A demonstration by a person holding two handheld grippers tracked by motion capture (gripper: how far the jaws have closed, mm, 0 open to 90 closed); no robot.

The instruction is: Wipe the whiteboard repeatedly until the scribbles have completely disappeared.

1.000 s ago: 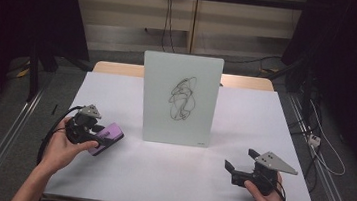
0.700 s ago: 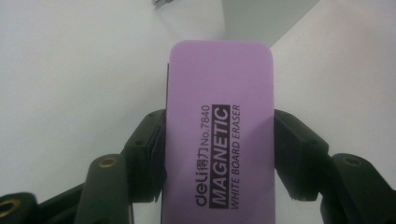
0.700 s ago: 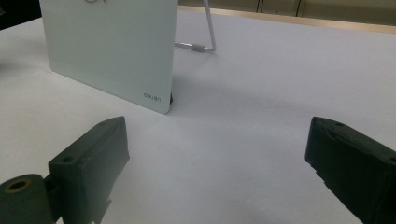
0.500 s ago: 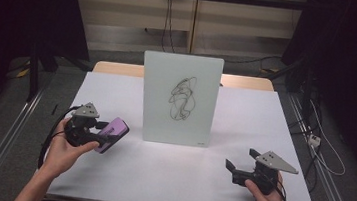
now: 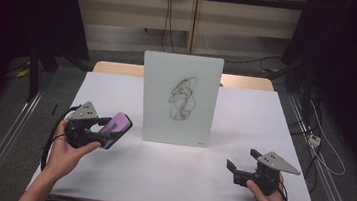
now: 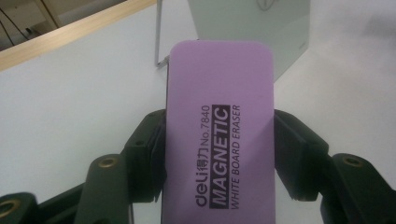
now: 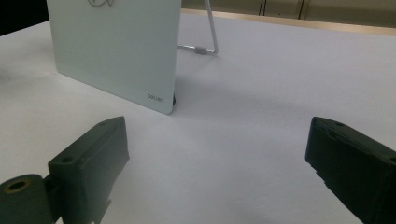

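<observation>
Near edge of the white worktop [image 5: 168,180]: right gripper [image 5: 241,162] sits low by the near-right corner, person's right hand [image 5: 269,200] wrapped round its body, grey three-cornered plate on top. Its jaws stand wide apart w/ nothing between them; in the right gripper view just bare worktop shows in the gap, so it's released. It points toward the board's near-right bottom corner but stays well apart from it. Left side, a bit farther in: left gripper [image 5: 105,130] in the person's left hand [image 5: 68,147], near the worktop's left edge, cable looping off behind it. It's clenched on the purple eraser [image 6: 219,130], pads pressing both long sides approx. at mid-length, as the left gripper view shows. Eraser sticks out past the jaws, printed face up, lettering "MAGNETIC WHITE BOARD ERASER" readable, its free end aimed at the board's bottom-left corner, near it but not touching. Can't tell whether the eraser is just above the worktop or resting on it. Farther in, approx. mid-worktop: small whiteboard [image 5: 179,98] propped upright, leaning back a little on a thin metal stand [image 7: 205,46] behind it, face toward the person. Black scribble [image 5: 182,98] covers the middle of its face; small brand mark at the bottom-right corner. Wooden strip [image 5: 119,68] runs along the worktop's far edge.
</observation>
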